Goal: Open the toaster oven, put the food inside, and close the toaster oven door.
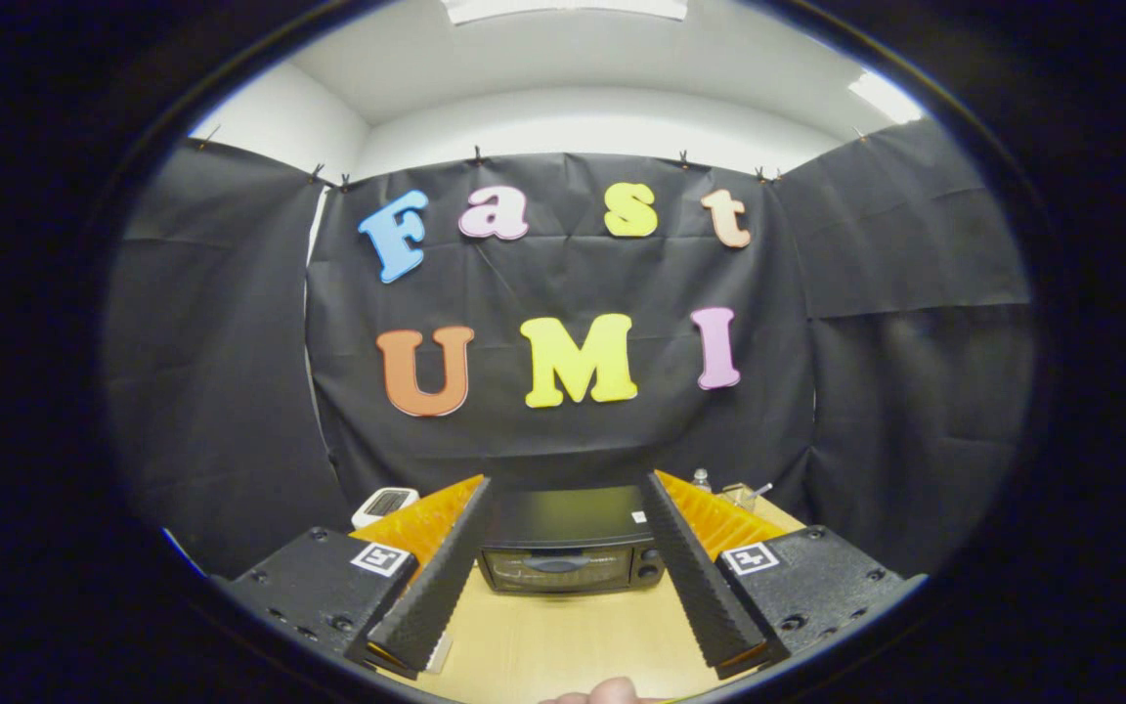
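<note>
Toaster oven [571, 548]: dark box with a glass-fronted door, lower middle of the frame, standing on the worktop [563, 640] against the black cloth backdrop. Door upright and shut; handle bar across its upper part; knobs at the right end of the front. Interior not readable through the glass, so whether food lies inside cannot be told. A closed door fits either an oven waiting to be opened or one shut again after loading.

Tool [573, 640]: fingers spread wide, holding nothing, raised above the worktop; the oven sits beyond and between the fingers, well apart from the tips.

White gadget [384, 505]: lower left of the frame, beside the oven. Small bottle [701, 479] and clear items: lower right, behind the right finger; too small to identify. No food identifiable.

Fingertip [607, 692]: bottom edge of the frame, a person's.

Handling note: any work on the door would go best approached square to the handle bar, centred, fingers either side of it, moving along the hinge arc so the light oven does not slide.
</note>
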